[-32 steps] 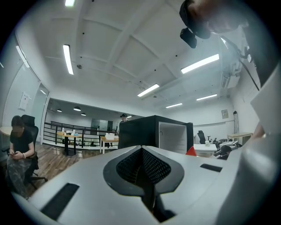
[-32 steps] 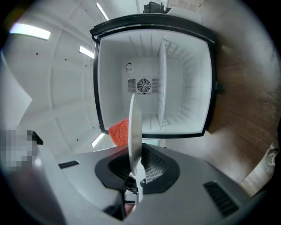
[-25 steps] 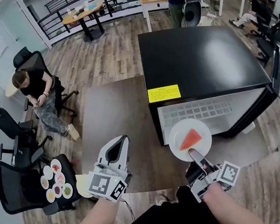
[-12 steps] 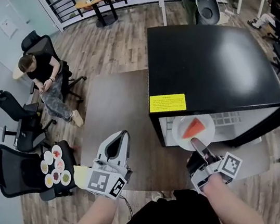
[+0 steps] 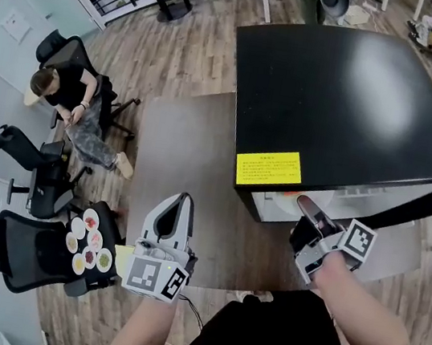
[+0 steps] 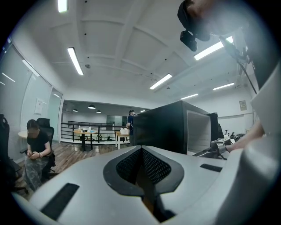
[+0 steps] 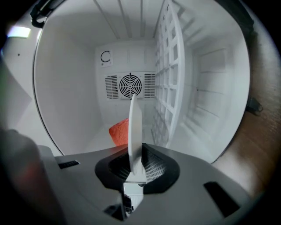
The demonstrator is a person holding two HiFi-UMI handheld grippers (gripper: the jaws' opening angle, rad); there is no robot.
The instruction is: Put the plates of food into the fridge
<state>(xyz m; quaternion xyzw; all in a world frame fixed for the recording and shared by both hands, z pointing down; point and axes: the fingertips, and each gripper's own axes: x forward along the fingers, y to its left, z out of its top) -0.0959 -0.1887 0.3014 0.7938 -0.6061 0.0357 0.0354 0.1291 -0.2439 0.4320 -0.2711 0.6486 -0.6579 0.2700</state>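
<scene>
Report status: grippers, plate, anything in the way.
Right gripper shut on plate, red food slice aboard, inside fridge. Left gripper shut, empty. Wire shelf beside plate, not touching.

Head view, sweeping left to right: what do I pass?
Small plates on the black chair → left gripper → yellow label on the fridge → right gripper holding the plate.

Black office chairs [image 5: 14,256] stand on wood-plank floor [image 5: 189,62] under strip lights [image 6: 75,60].

fridge [image 7: 66,88] cavity open ahead, wire shelf [image 7: 169,74] just beside plate [image 7: 135,132]
</scene>
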